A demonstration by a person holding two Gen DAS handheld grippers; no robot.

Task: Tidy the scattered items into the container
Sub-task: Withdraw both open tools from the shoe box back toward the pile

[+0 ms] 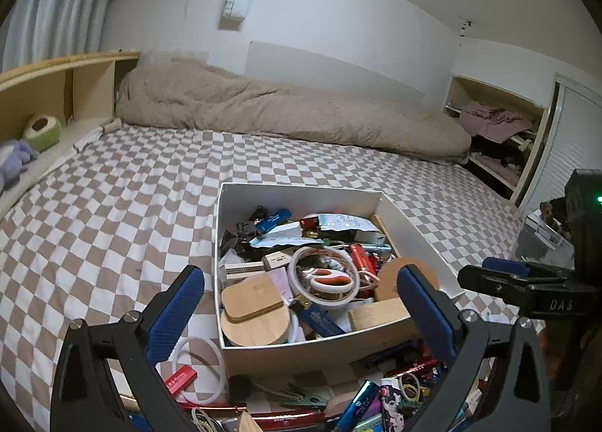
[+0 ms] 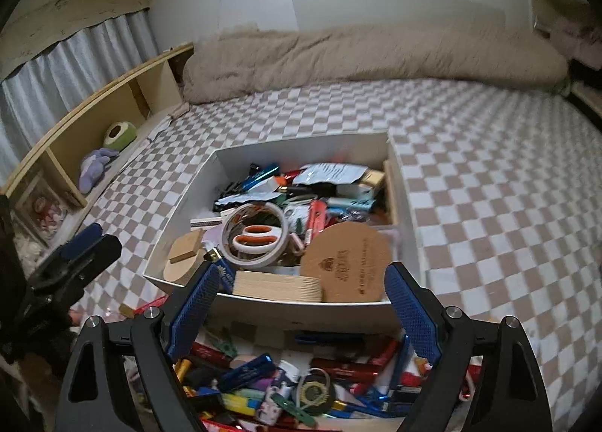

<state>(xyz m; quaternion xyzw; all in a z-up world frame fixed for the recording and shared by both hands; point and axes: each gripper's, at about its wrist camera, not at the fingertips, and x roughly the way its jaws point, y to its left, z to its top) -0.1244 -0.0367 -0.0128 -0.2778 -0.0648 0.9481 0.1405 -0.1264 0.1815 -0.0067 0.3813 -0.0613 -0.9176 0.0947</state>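
We see the left gripper [image 1: 301, 304] standing wide open, nothing between its blue pads [image 1: 177, 311]. It hangs above the near edge of the white box [image 1: 301, 195], touching neither the box nor the clutter.

The right gripper [image 2: 303, 300] is also spread apart and empty; its pads [image 2: 195, 315] frame the near wall of the box from above, with no contact we can make out. In the left wrist view it shows from the side, at the right edge.

The box sits on the checked bedsheet [image 1: 113, 213], already crowded: orange-handled scissors [image 1: 331, 279] lying inside a roll of tape [image 1: 323, 274], a round cork coaster [image 2: 348, 260] leaning at the near right corner, a stack of wooden pieces [image 2: 278, 286] against the near wall.

Scattered items [image 2: 286, 390] lie heaped on the sheet just in front of the box, below both grippers: pens, red packets, small tubes. A white ring [image 1: 199, 368] lies on the sheet, beside the box's near left corner.

A beige duvet [image 1: 263, 108] is bunched along the far wall.
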